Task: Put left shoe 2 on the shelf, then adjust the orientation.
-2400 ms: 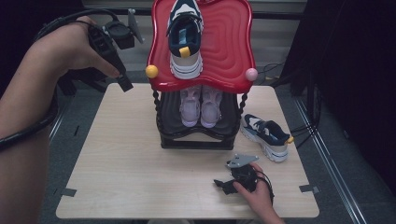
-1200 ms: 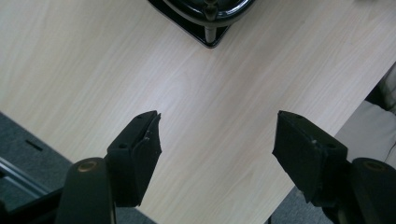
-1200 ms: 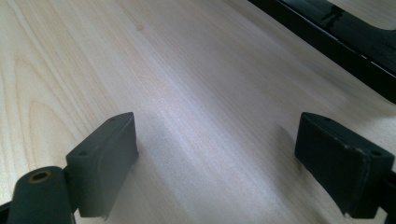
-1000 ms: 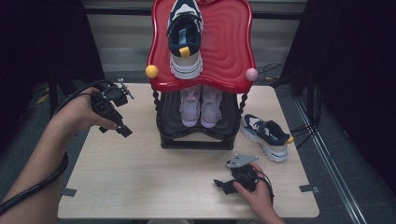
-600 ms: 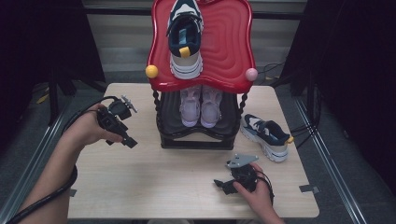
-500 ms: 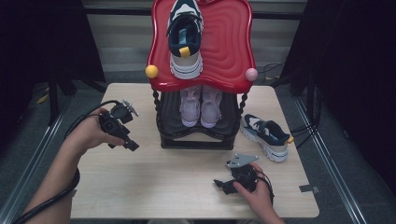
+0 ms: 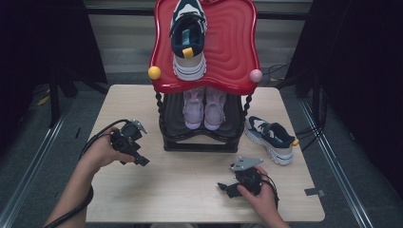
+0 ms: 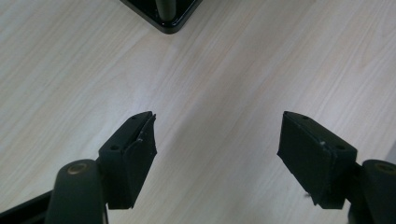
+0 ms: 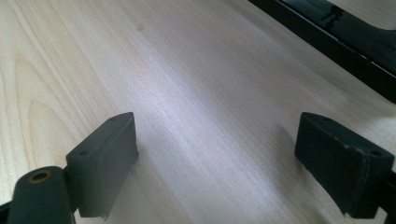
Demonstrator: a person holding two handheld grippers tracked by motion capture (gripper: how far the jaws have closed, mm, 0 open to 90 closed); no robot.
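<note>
A two-tier shoe rack with a wavy red top (image 7: pixel 233 52) stands at the back middle of the wooden table (image 7: pixel 190 199). One navy and white sneaker (image 7: pixel 188 38) lies on the red top. A pale pink pair (image 7: pixel 204 107) sits on the black lower shelf. Another navy and white sneaker (image 7: pixel 271 138) lies on the table right of the rack. My left gripper (image 7: pixel 141 161) hovers low over the table left of the rack, open and empty (image 8: pixel 217 135). Resting near the front edge, my right gripper (image 7: pixel 225 187) is open over bare wood (image 9: pixel 217 140).
The rack's black base corner (image 8: pixel 163 14) lies just ahead of the left jaws, and its base edge (image 9: pixel 345 37) runs ahead of the right jaws. A yellow knob (image 7: pixel 154 72) and a pink knob (image 7: pixel 255 75) stick out from the red top. Dark floor and cables surround the table.
The left hand has come down from high at the left to just above the table beside the rack. The right hand and all the shoes have stayed put.
</note>
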